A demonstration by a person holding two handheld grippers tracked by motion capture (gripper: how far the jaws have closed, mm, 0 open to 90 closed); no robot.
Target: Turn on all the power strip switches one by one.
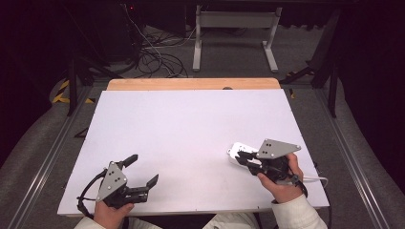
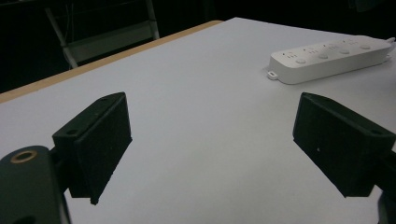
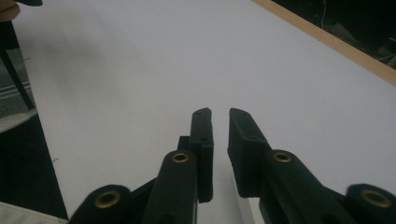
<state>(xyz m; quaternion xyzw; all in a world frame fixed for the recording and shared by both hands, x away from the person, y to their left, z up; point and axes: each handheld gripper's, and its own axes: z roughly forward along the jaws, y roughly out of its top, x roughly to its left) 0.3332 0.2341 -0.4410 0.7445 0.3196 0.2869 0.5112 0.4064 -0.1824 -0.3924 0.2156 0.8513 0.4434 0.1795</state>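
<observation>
On matte white tabletop [image 1: 191,133], left claw [image 1: 142,170] apart; right claw [image 1: 240,157] nearly together over smooth oblong power strip [image 1: 235,151].

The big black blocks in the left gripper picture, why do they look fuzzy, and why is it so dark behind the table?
In the left gripper view the jaws sit very close to the camera, so they blur, while the power strip farther off looks sharper. In the high view the white table is brightly lit, but the room behind gets little light. In the right gripper view the near jaws are soft too.
</observation>
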